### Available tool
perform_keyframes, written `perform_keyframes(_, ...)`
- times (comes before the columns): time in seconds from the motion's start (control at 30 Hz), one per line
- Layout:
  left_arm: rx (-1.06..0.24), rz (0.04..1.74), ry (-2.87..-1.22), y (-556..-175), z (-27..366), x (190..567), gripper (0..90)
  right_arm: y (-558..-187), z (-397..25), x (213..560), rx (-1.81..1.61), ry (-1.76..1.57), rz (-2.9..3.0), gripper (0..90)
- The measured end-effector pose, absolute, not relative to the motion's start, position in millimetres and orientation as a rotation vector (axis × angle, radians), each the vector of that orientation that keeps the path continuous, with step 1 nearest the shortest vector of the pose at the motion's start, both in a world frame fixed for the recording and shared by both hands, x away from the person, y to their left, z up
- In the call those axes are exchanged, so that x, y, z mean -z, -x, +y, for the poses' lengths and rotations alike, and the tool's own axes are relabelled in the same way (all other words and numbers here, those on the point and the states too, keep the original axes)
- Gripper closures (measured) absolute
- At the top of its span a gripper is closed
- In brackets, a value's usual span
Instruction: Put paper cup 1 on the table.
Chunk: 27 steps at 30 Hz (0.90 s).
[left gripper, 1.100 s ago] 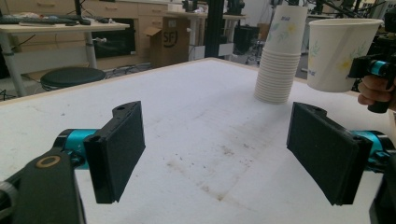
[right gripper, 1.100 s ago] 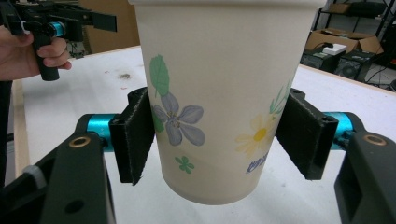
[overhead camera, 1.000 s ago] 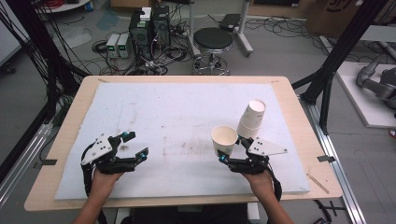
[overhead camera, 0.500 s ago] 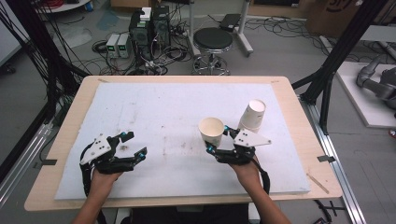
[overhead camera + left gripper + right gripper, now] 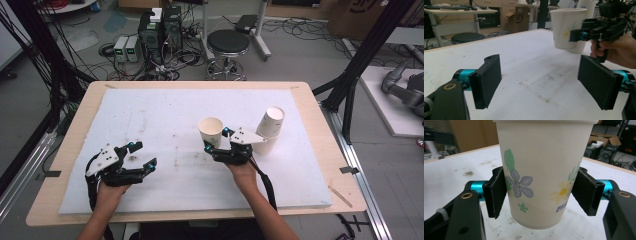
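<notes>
Both grippers are black, pistol-shaped tools: the left gripper (image 5: pixel 142 155), at the lower left of the high view, and the right gripper (image 5: pixel 216 140), near the frame's centre, each carry a pale grey three-cornered plate on top and small turquoise collars at the jaw roots. In the gripper views the jaws are flat rectangular blocks faced with coarse black padding, mounted on shiny teal cylinders, with brass-ringed holes in the black arms at the lower corners. Black cables trail back along the person's bare, sleeveless forearms.
</notes>
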State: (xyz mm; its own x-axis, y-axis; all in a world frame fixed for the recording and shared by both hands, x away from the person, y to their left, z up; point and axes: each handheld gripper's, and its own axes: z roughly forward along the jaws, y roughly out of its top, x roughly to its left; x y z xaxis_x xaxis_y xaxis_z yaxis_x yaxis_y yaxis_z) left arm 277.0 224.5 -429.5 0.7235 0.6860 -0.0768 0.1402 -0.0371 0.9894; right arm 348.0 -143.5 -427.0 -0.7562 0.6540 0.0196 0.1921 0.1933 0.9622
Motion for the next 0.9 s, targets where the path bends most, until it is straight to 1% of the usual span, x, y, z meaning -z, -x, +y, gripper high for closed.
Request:
perform_keyframes(0.4,-0.499,0.692,-1.578,-277.7,224.7,429.9,19.2,-368.9,-136.0,445.4,-1.446,-0.933,2.097,32.9)
perform_keyframes(0.9,-0.494,0.694,-1.579,-278.1,222.7,430.5,19.2,-377.5,-142.6,450.1,-1.333,-1.044,2.107,33.0)
